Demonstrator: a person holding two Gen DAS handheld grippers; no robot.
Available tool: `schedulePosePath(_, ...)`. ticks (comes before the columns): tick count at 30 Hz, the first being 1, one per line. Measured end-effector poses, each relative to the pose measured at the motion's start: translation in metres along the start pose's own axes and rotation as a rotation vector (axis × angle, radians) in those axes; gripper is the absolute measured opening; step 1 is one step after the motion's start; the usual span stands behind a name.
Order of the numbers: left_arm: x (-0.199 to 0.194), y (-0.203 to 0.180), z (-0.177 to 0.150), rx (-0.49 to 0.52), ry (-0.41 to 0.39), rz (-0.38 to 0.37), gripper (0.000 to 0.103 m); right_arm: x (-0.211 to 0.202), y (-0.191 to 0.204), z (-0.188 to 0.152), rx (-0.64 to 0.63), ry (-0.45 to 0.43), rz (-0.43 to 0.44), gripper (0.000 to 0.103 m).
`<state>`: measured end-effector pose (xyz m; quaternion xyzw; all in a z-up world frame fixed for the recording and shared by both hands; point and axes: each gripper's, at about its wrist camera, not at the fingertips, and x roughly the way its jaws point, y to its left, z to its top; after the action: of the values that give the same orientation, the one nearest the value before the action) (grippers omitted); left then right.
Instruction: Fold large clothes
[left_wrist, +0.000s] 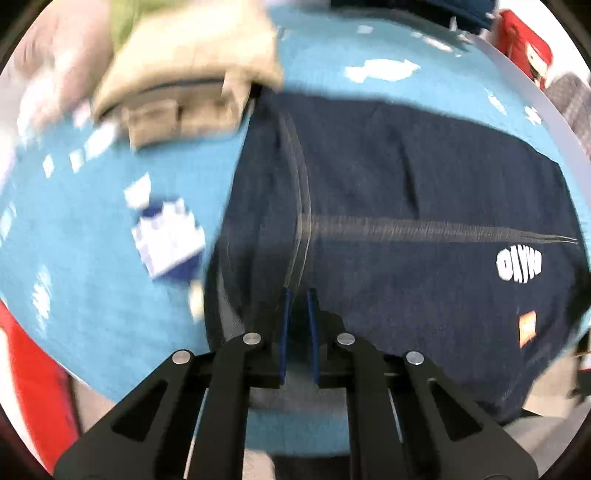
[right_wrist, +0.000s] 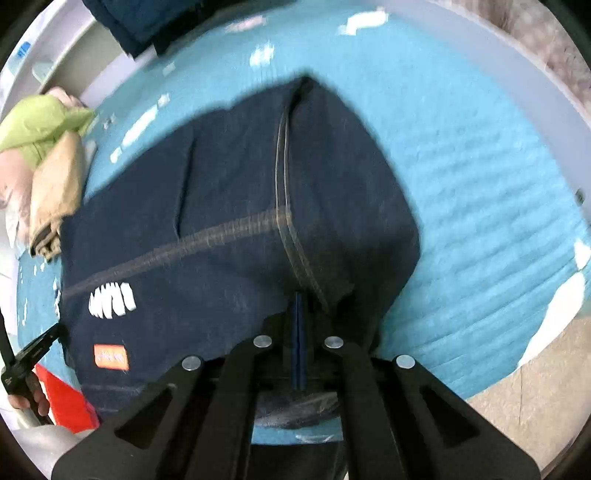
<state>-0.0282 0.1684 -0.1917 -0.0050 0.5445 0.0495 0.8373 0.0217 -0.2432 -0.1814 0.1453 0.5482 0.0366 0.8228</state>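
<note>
Dark blue jeans (left_wrist: 406, 184) lie folded on a light blue mat (left_wrist: 92, 314), with a white logo (left_wrist: 519, 264) and an orange label (left_wrist: 528, 328) near one end. My left gripper (left_wrist: 299, 295) points down at the near edge by the stitched seam. Its blue pads stand a narrow gap apart, with denim bunched between them. In the right wrist view the same jeans (right_wrist: 221, 203) fill the middle of the mat (right_wrist: 480, 221). My right gripper (right_wrist: 299, 295) has its pads pressed together on the near edge, where the denim gathers up at the fingertips.
A beige folded garment (left_wrist: 192, 74) lies beyond the jeans, blurred, with a green one (right_wrist: 37, 122) beside it. Dark clothes (right_wrist: 166, 22) sit at the far edge. A red object (left_wrist: 524, 40) stands off the mat. A hand (right_wrist: 26, 398) holds a black handle at the lower left.
</note>
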Motion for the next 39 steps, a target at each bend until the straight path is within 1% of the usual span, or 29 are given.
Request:
schedulePosePath(2, -0.004, -0.012, 0.018, 0.027, -0.058, -0.057, 0.012, -0.003, 0.030, 0.015, -0.060, -0.070, 0.082, 0.005)
schedulePosePath(5, 0.004, -0.041, 0.054, 0.048, -0.123, -0.148, 0.012, 0.009, 0.077, 0.030, -0.176, -0.132, 0.151, 0.005)
schedulePosePath(8, 0.025, -0.077, 0.088, 0.061, -0.163, -0.167, 0.012, 0.024, 0.118, 0.033, -0.256, -0.172, 0.243, 0.005)
schedulePosePath(9, 0.030, -0.085, 0.093, 0.062, -0.168, -0.189, 0.020, 0.035, 0.128, 0.038, -0.280, -0.170, 0.255, 0.005)
schedulePosePath(10, 0.041, -0.089, 0.100, 0.056, -0.164, -0.189, 0.026, 0.052, 0.141, 0.042, -0.301, -0.150, 0.236, 0.005)
schedulePosePath(12, 0.064, -0.086, 0.109, 0.052, -0.144, -0.158, 0.028, 0.081, 0.142, 0.048, -0.308, -0.102, 0.201, 0.005)
schedulePosePath(13, 0.069, -0.082, 0.110, 0.050, -0.141, -0.168, 0.037, 0.087, 0.138, 0.050, -0.308, -0.096, 0.166, 0.005)
schedulePosePath(14, 0.073, -0.074, 0.112, 0.041, -0.138, -0.182, 0.046, 0.093, 0.133, 0.054, -0.308, -0.094, 0.129, 0.001)
schedulePosePath(15, 0.075, -0.065, 0.112, 0.024, -0.145, -0.162, 0.053, 0.097, 0.125, 0.057, -0.302, -0.094, 0.114, 0.000)
schedulePosePath(17, 0.072, -0.048, 0.108, 0.005, -0.160, -0.056, 0.048, 0.092, 0.094, 0.063, -0.256, -0.114, 0.021, 0.000)
schedulePosePath(18, 0.075, -0.031, 0.108, -0.016, -0.149, 0.027, 0.035, 0.088, 0.077, 0.065, -0.231, -0.114, 0.031, 0.000)
schedulePosePath(19, 0.076, -0.018, 0.107, -0.036, -0.139, 0.022, 0.018, 0.084, 0.056, 0.067, -0.189, -0.113, 0.008, 0.000)
schedulePosePath(20, 0.077, -0.002, 0.105, -0.067, -0.128, -0.012, 0.013, 0.081, 0.042, 0.068, -0.170, -0.118, -0.017, 0.000)
schedulePosePath(21, 0.078, 0.013, 0.103, -0.101, -0.119, -0.034, 0.004, 0.079, 0.036, 0.069, -0.165, -0.116, 0.000, 0.000)
schedulePosePath(22, 0.079, 0.019, 0.103, -0.113, -0.116, -0.050, 0.003, 0.075, 0.028, 0.069, -0.155, -0.135, -0.055, 0.000)
schedulePosePath(23, 0.079, 0.023, 0.103, -0.123, -0.113, -0.073, 0.003, 0.075, 0.026, 0.069, -0.147, -0.140, -0.061, 0.000)
schedulePosePath(24, 0.078, 0.023, 0.105, -0.135, -0.106, -0.070, 0.003, 0.074, 0.023, 0.068, -0.129, -0.138, -0.053, 0.000)
schedulePosePath(26, 0.072, 0.016, 0.109, -0.126, -0.111, -0.024, 0.003, 0.070, 0.025, 0.067, -0.125, -0.128, -0.053, 0.001)
schedulePosePath(28, 0.068, 0.011, 0.111, -0.126, -0.112, -0.025, 0.004, 0.061, 0.026, 0.065, -0.107, -0.123, -0.027, 0.010)
schedulePosePath(29, 0.067, 0.011, 0.113, -0.149, -0.100, -0.053, 0.004, 0.055, 0.024, 0.063, -0.081, -0.124, 0.003, 0.016)
schedulePosePath(30, 0.065, 0.011, 0.110, -0.170, -0.085, -0.065, 0.006, 0.046, 0.020, 0.060, -0.049, -0.135, 0.044, 0.034)
schedulePosePath(31, 0.062, 0.008, 0.108, -0.186, -0.070, -0.068, 0.007, 0.042, 0.020, 0.058, -0.026, -0.149, 0.062, 0.062)
schedulePosePath(32, 0.058, 0.007, 0.107, -0.192, -0.067, -0.075, 0.007, 0.037, 0.021, 0.056, -0.001, -0.179, 0.074, 0.075)
schedulePosePath(33, 0.053, 0.006, 0.107, -0.194, -0.077, -0.086, 0.011, 0.028, 0.018, 0.054, 0.017, -0.212, 0.083, 0.085)
schedulePosePath(34, 0.048, 0.003, 0.107, -0.190, -0.085, -0.082, 0.024, 0.018, 0.011, 0.051, 0.032, -0.229, 0.093, 0.087)
schedulePosePath(35, 0.043, 0.000, 0.106, -0.184, -0.093, -0.065, 0.036, 0.012, 0.005, 0.049, 0.048, -0.219, 0.098, 0.088)
schedulePosePath(36, 0.038, -0.002, 0.105, -0.181, -0.104, -0.049, 0.061, 0.008, -0.002, 0.047, 0.067, -0.205, 0.097, 0.091)
schedulePosePath(37, 0.033, -0.004, 0.104, -0.179, -0.118, -0.040, 0.068, 0.006, -0.008, 0.046, 0.082, -0.195, 0.097, 0.092)
schedulePosePath(39, 0.024, -0.008, 0.103, -0.168, -0.124, -0.051, 0.068, 0.001, -0.027, 0.039, 0.125, -0.167, 0.104, 0.093)
